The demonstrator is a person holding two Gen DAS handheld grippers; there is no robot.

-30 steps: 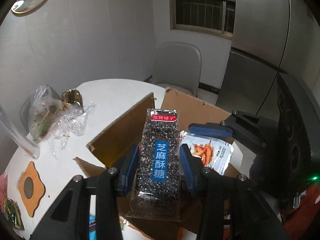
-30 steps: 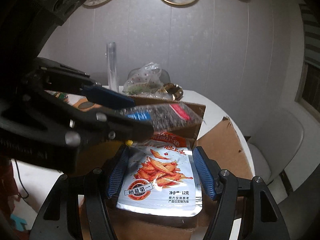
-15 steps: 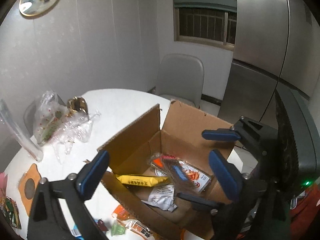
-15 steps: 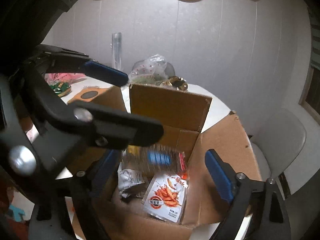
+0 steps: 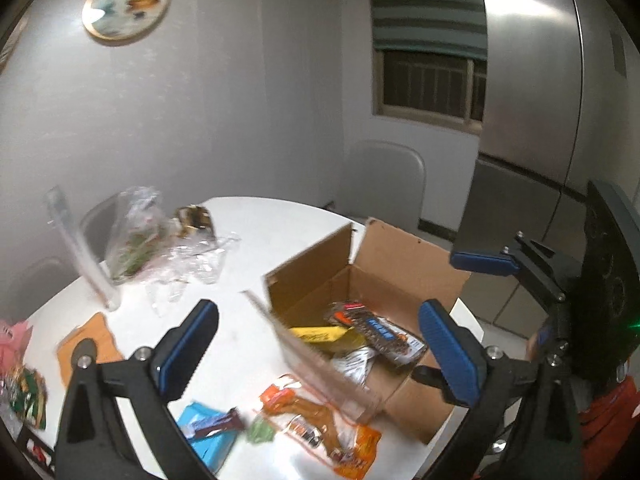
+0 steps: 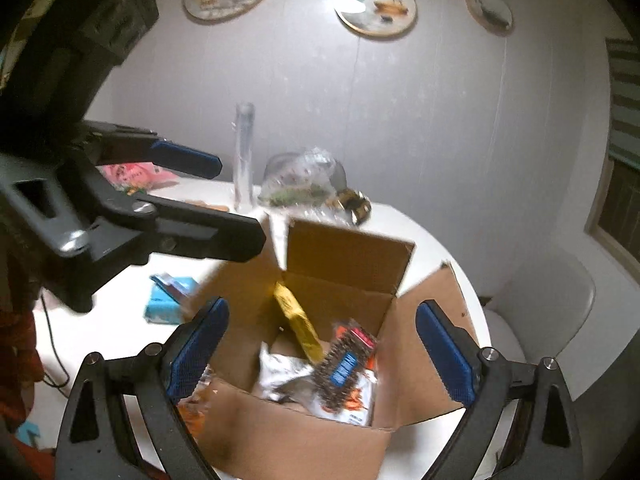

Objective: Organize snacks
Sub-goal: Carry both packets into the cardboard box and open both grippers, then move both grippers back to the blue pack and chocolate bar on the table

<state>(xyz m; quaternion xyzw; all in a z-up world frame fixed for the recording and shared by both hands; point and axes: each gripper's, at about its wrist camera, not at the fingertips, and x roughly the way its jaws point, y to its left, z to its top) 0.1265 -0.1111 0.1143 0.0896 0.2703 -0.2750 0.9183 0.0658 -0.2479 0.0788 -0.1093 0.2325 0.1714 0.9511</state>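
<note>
Your left claw (image 5: 316, 356) stands wide apart with nothing between its pads, above the near part of the white surface (image 5: 256, 240). Your right claw (image 6: 320, 352) is opening, also empty, over the cardboard box (image 6: 352, 252). Loose on the surface beside the box lie an orange packet (image 5: 320, 420) and a blue packet (image 5: 208, 436). Inside the box: a dark sesame bar (image 6: 344, 368) on a silver pouch (image 6: 280, 372), with a yellow bar (image 6: 296, 320) behind. Farther back sits a clear plastic bag (image 5: 136, 236).
</note>
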